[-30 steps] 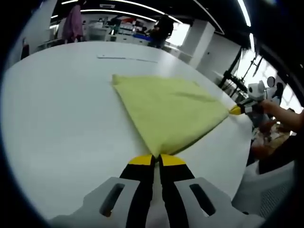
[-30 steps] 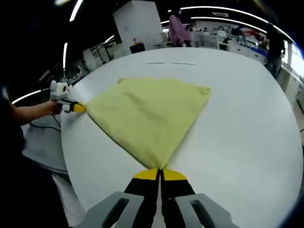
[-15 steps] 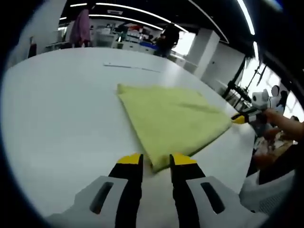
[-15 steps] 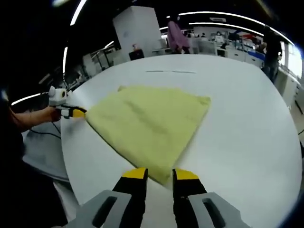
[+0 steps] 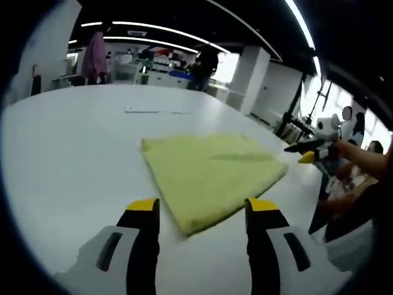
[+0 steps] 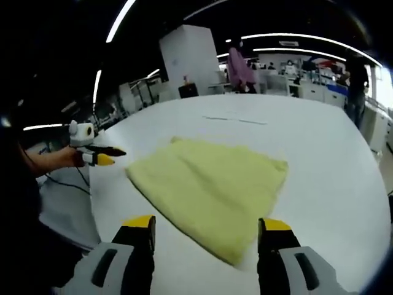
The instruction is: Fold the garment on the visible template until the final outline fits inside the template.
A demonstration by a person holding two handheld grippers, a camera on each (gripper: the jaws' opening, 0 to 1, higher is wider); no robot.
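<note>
A yellow folded garment (image 5: 209, 175) lies flat on the white round table (image 5: 67, 153). In the left gripper view my left gripper (image 5: 202, 212) stands open just short of the garment's near corner, holding nothing. In the right gripper view the same garment (image 6: 215, 184) spreads ahead of my right gripper (image 6: 206, 228), which is open and apart from the cloth. The right gripper (image 5: 307, 153) also appears at the right of the left gripper view, lifted off the cloth; the left gripper (image 6: 101, 157) appears at the left of the right gripper view. A thin template line (image 5: 156, 111) runs on the table beyond the garment.
People stand at desks (image 5: 202, 64) far behind the table. A white pillar (image 6: 190, 61) rises beyond the table's far edge. A person's hand (image 6: 52, 161) holds the gripper past the table's edge, with a cable below it.
Both grippers have opened and let go of the garment's corners, then backed off and lifted. The garment now lies slack on the table.
</note>
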